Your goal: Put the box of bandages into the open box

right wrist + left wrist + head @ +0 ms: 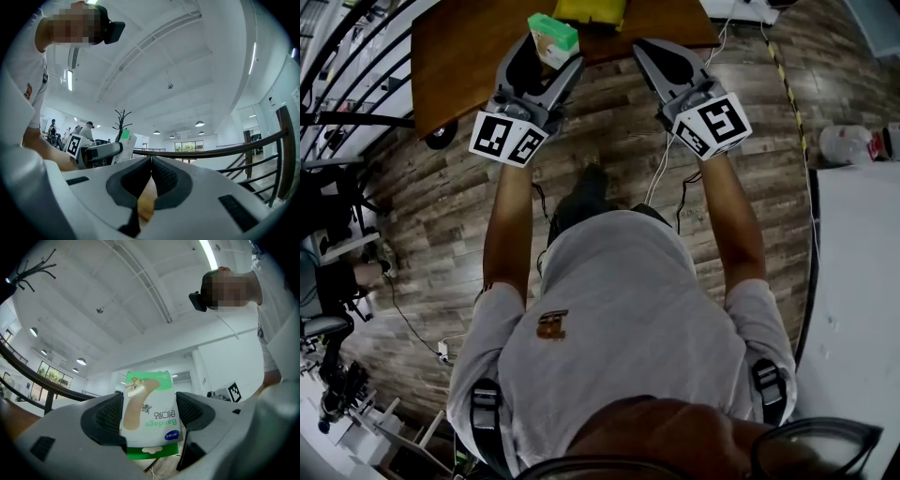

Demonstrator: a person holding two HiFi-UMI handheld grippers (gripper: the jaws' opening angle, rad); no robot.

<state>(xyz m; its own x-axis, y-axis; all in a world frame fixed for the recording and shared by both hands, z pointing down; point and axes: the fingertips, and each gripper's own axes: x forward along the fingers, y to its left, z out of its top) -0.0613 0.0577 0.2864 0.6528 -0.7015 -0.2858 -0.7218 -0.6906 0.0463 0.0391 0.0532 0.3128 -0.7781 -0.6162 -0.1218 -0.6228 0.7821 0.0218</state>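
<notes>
Room: large white hall with strip lights on the ceiling, a dark railing [220, 149] along one side and a wood-plank floor [422, 206] underfoot.
Surface: brown tabletop [469, 56] just ahead of the person, mostly bare where it shows; a yellow thing [592, 11] lies at its far edge, cut off by the frame.
Side table: white surface [862, 281] at the right, with a pale plastic jar [846, 143] near its corner.
Left hand-held gripper [551, 56]: pinching the box of bandages [150, 413], one pad on each broad side, the box standing up out of the jaws with its print upside down to the camera.
Box position: lifted clear, over the near edge of the tabletop, touching nothing but the pads.
Right hand-held gripper [151, 171]: pressed together with nothing between the pads, held level beside the left one, well apart from the box.
Open box: not clearly in view; I cannot tell whether the yellow thing is it.
Step in hand: carrying, as I judge it, with the pick-up done and the drop not yet made.
Next move: likely reach forward over the tabletop, find the opening, lower the bandages inside, then spread the pads.
Risk: the tall, light carton could tip or catch a rim on the way in.
</notes>
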